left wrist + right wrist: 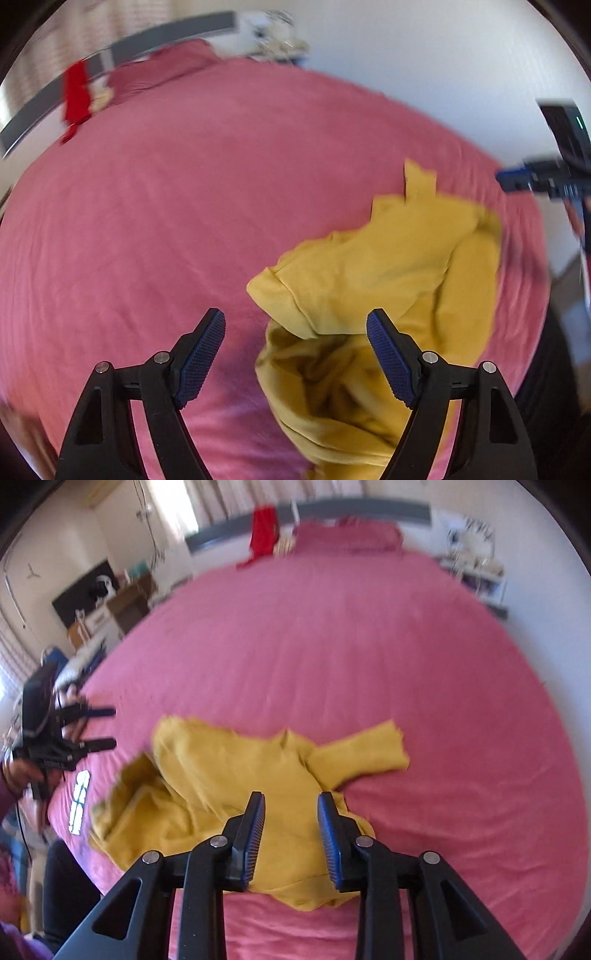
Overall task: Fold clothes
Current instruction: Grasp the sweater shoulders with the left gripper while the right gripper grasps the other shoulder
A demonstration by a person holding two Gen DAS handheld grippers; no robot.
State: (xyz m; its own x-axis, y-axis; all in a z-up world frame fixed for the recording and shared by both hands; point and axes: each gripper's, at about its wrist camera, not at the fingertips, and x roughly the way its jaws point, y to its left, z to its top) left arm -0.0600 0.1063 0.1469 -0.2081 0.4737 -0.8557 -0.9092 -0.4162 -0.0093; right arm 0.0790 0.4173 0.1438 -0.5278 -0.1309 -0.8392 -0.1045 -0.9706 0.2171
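Note:
A crumpled yellow garment [388, 280] [236, 775] lies in a heap on the pink bedsheet [184, 206] [351, 646], one sleeve stretched out to the right in the right wrist view. My left gripper [295, 325] hovers open above the heap's left edge, nothing between its blue pads. In the right wrist view it shows as a black tool [107, 727] held by a hand at the left. My right gripper [291, 801] stands open over the garment's near part, holding nothing. In the left wrist view it appears at the far right edge [517, 181], blurred.
A red cloth [264, 528] hangs over the grey headboard [369, 507] beside a pink pillow [351, 535]. A white shelf with clutter [476, 561] stands at the right of the bed. Dark furniture and a desk [110, 594] line the left wall. A white patterned item [79, 801] lies at the bed's left edge.

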